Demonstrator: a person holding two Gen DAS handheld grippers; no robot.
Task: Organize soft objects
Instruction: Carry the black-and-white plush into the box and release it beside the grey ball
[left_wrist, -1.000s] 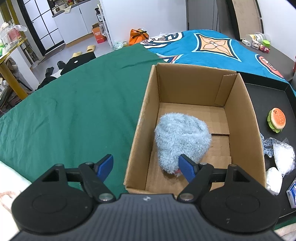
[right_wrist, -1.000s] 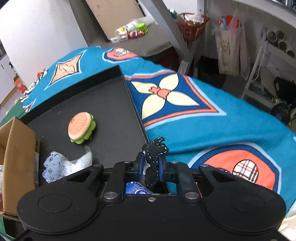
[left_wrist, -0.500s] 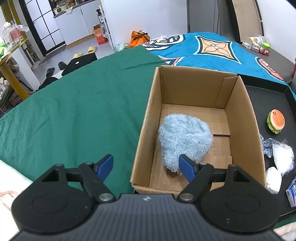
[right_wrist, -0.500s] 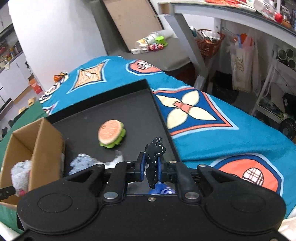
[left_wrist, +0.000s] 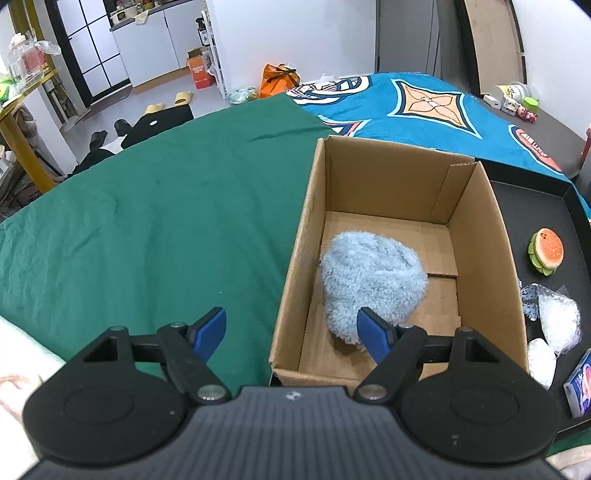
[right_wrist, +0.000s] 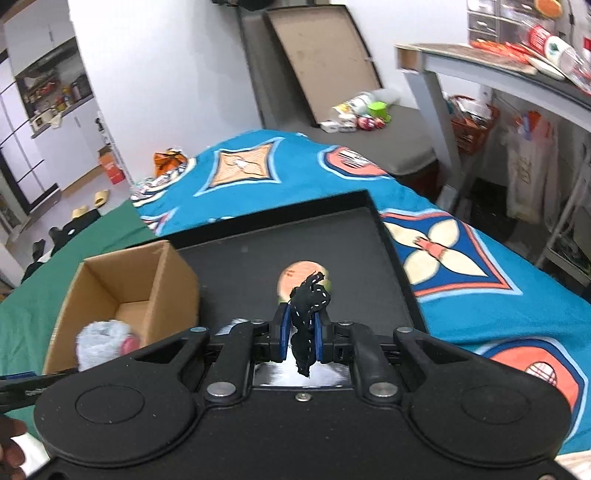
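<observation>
Left gripper (left_wrist: 291, 332) spread wide, gripping nothing, parked at the near-left corner of the open brown cardboard box (left_wrist: 476, 236); barely shifted versus a second ago. Fluffy pale-blue plush (left_wrist: 371, 280) sits inside the box on its floor, same spot as before, so one soft item looks sorted.

Right gripper (right_wrist: 302, 332) clenched on a black fabric strip with white stitching (right_wrist: 308, 299), pinched between the blue pads. Change: a second ago that view sat low over the black tray (right_wrist: 229, 236), box only at the left edge; now it is raised and swung toward the box, whose opening and plush show. Likely carrying the strip over for drop-in. Burger-shaped squishy toy (left_wrist: 546, 251) lies on the tray, partly hidden behind the strip in the right view.
</observation>
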